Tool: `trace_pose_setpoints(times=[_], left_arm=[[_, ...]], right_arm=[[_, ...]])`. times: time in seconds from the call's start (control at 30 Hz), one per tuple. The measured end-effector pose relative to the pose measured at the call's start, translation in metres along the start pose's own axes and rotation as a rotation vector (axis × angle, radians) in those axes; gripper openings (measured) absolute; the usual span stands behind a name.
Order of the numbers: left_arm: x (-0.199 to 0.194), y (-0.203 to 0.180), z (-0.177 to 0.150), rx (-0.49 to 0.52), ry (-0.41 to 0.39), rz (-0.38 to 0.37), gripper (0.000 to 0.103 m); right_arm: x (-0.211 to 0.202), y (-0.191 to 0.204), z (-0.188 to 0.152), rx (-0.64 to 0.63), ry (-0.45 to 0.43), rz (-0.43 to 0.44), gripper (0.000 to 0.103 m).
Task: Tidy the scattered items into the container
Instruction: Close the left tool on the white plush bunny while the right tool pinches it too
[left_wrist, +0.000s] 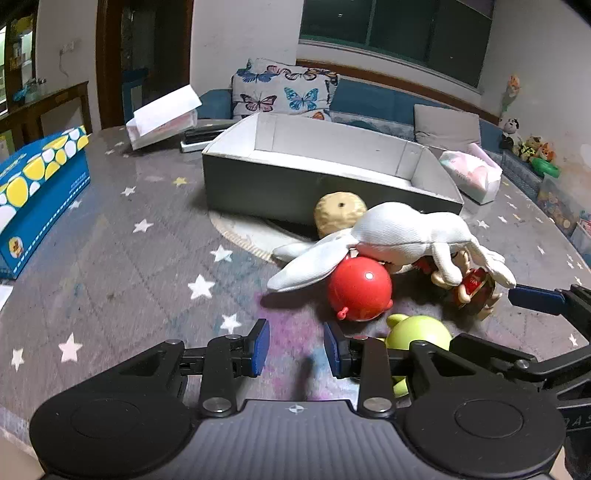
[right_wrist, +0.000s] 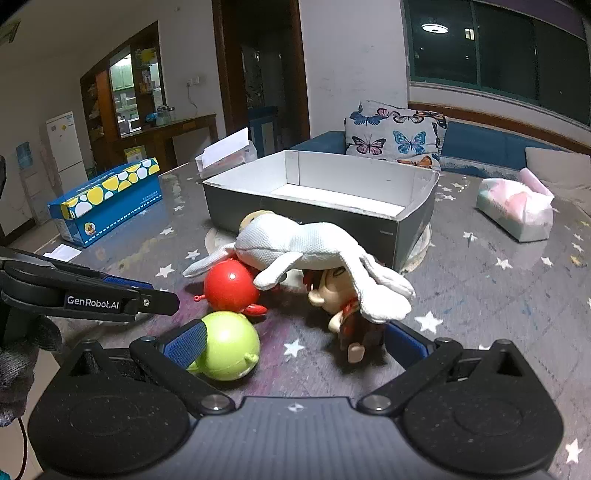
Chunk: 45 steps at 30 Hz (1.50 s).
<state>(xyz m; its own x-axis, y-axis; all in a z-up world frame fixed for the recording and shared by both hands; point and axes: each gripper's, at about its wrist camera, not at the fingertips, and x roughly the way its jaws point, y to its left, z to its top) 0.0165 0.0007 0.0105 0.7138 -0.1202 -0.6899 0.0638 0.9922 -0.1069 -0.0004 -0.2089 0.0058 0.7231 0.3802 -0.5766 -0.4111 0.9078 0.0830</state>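
Nothing packed yet: grey box (right_wrist: 317, 206) sits empty, white plush (right_wrist: 306, 254) & toys beside it; my left gripper (left_wrist: 295, 345) & right gripper (right_wrist: 295, 345) both gape, grasping nothing.

both hand-held grippers angled downward: left hand-held gripper (left_wrist: 295, 349) open, right hand-held gripper (right_wrist: 295, 341) wide open

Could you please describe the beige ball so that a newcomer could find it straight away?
Find the big grey open box on the star-patterned tablecloth. The beige ball sits against its near wall, half under the white plush rabbit. It alone is dull tan with one dark hole.
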Motion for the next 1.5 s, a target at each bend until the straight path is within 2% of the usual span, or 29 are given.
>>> trace_pose_setpoints(times=[0.43,0.67,1.07,1.23,1.4,1.5], left_arm=[[-0.003,0.001,0.02,0.05,-0.039,-0.003,0.034],[0.008,0.0,0.033,0.068,-0.039,-0.013,0.034],[0.037,-0.004,0.058,0.109,-0.014,-0.064,0.034],[0.052,0.0,0.069,0.113,0.028,-0.109,0.034],[0.066,0.005,0.074,0.098,0.104,-0.184,0.034],[0.074,0.008,0.073,0.091,0.129,-0.2,0.034]], right_arm=[[-0.013,-0.005,0.024,-0.045,-0.067,-0.041,0.103],[0.007,-0.006,0.04,-0.1,-0.057,-0.038,0.096],[0.062,-0.018,0.055,-0.065,0.02,-0.002,0.087],[0.081,-0.021,0.057,-0.059,0.062,0.023,0.087],[0.09,-0.02,0.061,-0.08,0.081,0.034,0.087],[0.096,-0.016,0.06,-0.107,0.101,0.031,0.087]])
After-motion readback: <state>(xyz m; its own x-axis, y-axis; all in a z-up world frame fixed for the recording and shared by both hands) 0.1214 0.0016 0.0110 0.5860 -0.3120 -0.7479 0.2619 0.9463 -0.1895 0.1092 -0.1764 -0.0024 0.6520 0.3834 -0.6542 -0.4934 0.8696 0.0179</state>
